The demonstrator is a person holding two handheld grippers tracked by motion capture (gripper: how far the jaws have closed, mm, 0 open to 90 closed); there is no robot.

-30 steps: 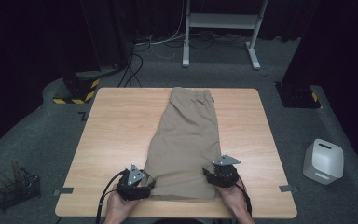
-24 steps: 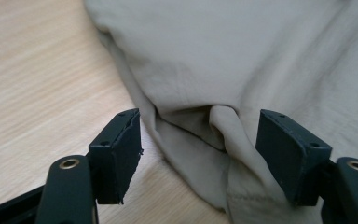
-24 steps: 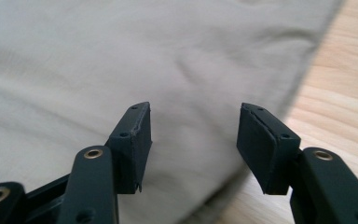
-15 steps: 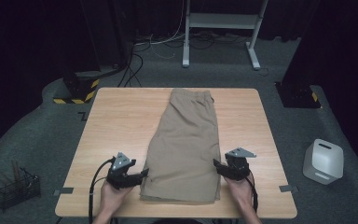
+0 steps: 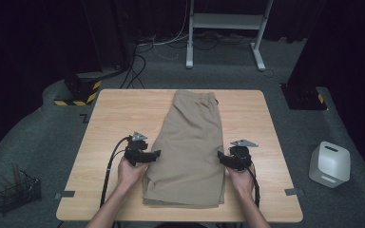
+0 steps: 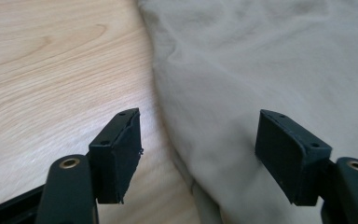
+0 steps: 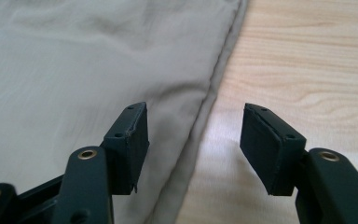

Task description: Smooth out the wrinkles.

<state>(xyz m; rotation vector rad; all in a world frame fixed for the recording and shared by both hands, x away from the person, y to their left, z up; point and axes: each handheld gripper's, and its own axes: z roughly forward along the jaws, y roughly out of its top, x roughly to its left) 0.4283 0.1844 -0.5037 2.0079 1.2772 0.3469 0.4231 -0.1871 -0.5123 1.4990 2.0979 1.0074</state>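
Note:
A pair of khaki shorts (image 5: 190, 142) lies folded lengthwise on the wooden table (image 5: 114, 118), waistband at the far end. My left gripper (image 5: 156, 154) hovers at the shorts' left edge with its jaws pointing right. In the left gripper view it (image 6: 198, 140) is open, and the cloth edge (image 6: 261, 60) runs between the jaws without touching the pads. My right gripper (image 5: 221, 159) faces it from the shorts' right edge. Its jaws (image 7: 193, 135) have just been opening and stand wide, with the seam of the shorts (image 7: 98, 60) below them, unpinched.
On the floor a white box-shaped device (image 5: 329, 164) stands to the right and a wire basket (image 5: 18, 192) to the left. Behind the table are a white desk frame (image 5: 228, 21), cables and a yellow-black striped base (image 5: 78, 92).
Both hands left the near hem of the shorts, moved outward and then farther up the table along the shorts' side edges. The shorts lie still.

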